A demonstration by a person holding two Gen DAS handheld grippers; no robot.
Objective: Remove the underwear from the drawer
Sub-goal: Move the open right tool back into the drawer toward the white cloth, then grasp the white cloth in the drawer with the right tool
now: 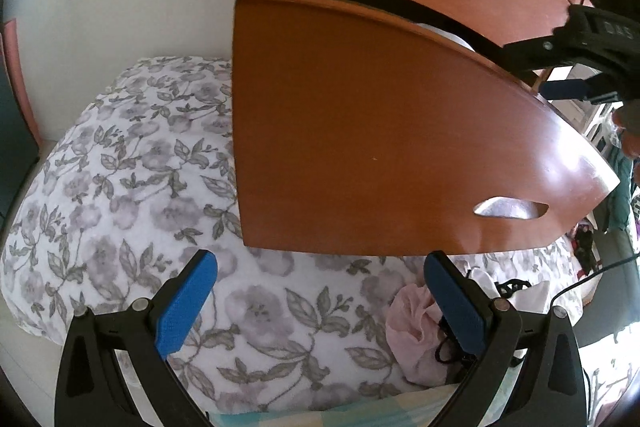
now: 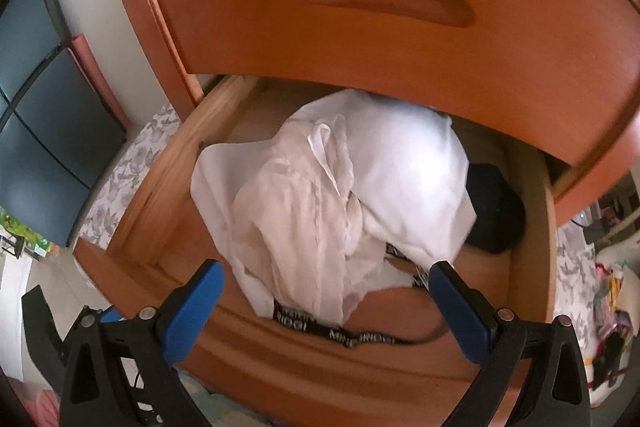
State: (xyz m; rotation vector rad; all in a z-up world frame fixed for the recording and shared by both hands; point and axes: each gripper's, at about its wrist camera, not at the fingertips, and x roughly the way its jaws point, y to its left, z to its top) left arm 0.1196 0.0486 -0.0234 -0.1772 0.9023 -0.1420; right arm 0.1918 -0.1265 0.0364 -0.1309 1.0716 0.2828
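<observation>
An orange-brown wooden drawer [image 2: 168, 183] stands pulled out of its chest. Inside lies a heap of white and cream garments [image 2: 332, 195], a black waistband with white lettering [image 2: 340, 331] under its near edge, and a dark bundle [image 2: 496, 215] at the right. My right gripper [image 2: 326, 303] hovers open just above the drawer's front, with nothing between its blue pads. In the left wrist view the drawer front [image 1: 380, 147] fills the middle. My left gripper [image 1: 320, 303] is open below it, over the floral bedding, empty. The right gripper [image 1: 568, 89] shows at the upper right, above the drawer.
A bed with a grey floral cover [image 1: 120, 167] lies beside the chest. A pink garment with black trim [image 1: 416, 331] rests on it near my left gripper's right finger. The closed upper drawer [image 2: 380, 7] overhangs the open one. Dark cabinet doors [image 2: 44, 131] stand at the left.
</observation>
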